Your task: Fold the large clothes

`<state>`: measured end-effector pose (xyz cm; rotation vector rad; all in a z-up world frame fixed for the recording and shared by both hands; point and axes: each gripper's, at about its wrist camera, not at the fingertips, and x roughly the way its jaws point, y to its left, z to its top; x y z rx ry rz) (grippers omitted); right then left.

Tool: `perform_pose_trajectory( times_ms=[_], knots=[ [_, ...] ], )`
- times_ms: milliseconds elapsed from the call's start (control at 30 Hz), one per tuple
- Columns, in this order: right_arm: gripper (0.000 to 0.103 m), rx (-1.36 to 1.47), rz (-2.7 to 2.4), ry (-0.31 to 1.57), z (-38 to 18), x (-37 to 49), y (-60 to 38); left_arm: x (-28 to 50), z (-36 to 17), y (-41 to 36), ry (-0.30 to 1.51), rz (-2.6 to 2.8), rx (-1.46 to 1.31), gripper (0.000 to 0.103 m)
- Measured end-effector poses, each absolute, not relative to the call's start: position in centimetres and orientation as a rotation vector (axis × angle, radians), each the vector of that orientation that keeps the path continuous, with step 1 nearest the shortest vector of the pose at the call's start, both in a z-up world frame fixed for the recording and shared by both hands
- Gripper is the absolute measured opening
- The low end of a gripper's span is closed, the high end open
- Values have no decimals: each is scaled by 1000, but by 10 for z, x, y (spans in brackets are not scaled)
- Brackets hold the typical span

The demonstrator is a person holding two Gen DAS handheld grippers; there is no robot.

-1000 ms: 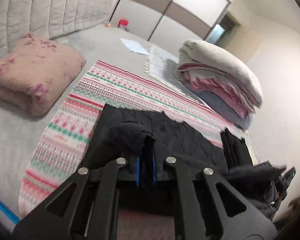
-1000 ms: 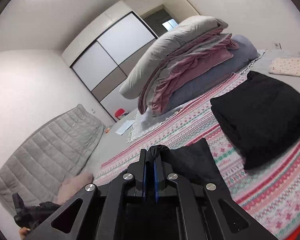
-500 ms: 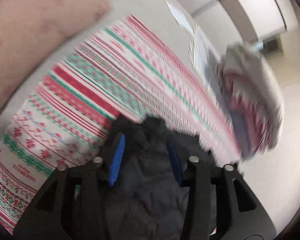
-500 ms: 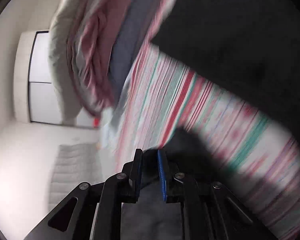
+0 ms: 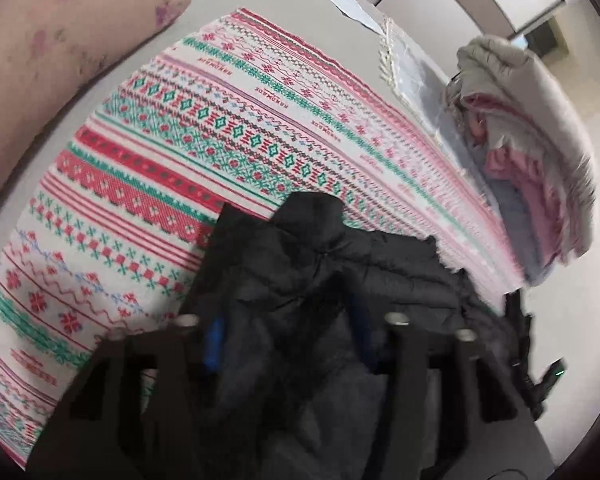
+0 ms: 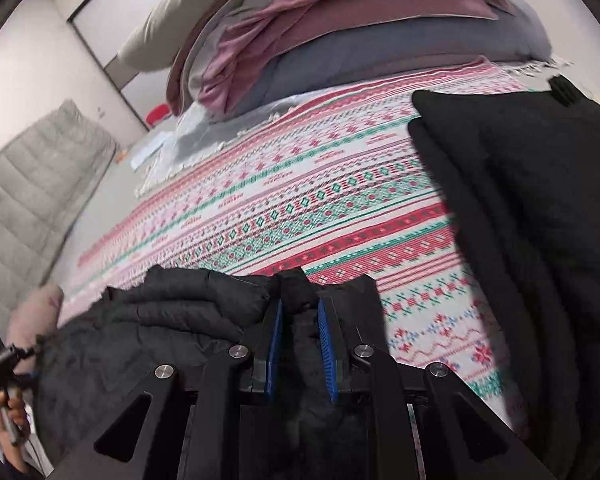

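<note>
Lowered since a second ago onto the patterned blanket (image 5: 204, 128); then pinched tight on black fabric and held higher, with more of the room in view. Left gripper (image 5: 288, 328) now with blue pads apart and jaws closing, a fold of the black puffer jacket (image 5: 340, 264) lying loose between them, no press visible. Right gripper (image 6: 300, 316) with jaws slackened to a narrow gap, a ridge of the same jacket (image 6: 188, 300) bunched between the pads (image 6: 277, 336); whether pressed or merely touching, cannot tell.

Jacket quilted, matte black, heaped in soft folds on the near edge of the blanket, directly under both grippers. Second black garment (image 6: 520, 200) folded flat to the right, apart from the jacket.

Lower part of the jacket hidden behind the gripper frames in both views. Left view blurred. Stack of folded bedding (image 6: 340, 32) cut off at the top edge. Hand (image 6: 8, 408) barely visible at the lower left of the right view
</note>
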<state>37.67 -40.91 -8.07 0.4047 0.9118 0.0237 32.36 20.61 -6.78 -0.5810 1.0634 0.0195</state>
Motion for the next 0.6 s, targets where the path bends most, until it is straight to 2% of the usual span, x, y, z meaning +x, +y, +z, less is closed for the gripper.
perform_pose_trajectory(
  times_ms=[33,100,267,367,400,433,500,600],
  knots=[
    [15,392,24,915,-82,378,-409,324,-68,206,1057,25,-569,22],
    [12,395,27,910,-83,378,-413,325,-68,209,1053,26,-574,16],
    [14,526,61,838,-79,364,-431,324,-67,211,1030,16,-574,14],
    [24,562,71,775,-72,353,-441,319,-66,215,1022,8,-577,14],
    [31,570,77,757,-70,351,-445,320,-66,215,1021,6,-582,14],
    [46,573,85,752,-69,351,-446,320,-66,215,1021,2,-582,14],
    [69,533,112,765,-68,356,-439,322,-67,212,1021,7,-565,14],
    [69,368,125,864,-76,371,-412,323,-69,204,1016,21,-536,12]
  ],
)
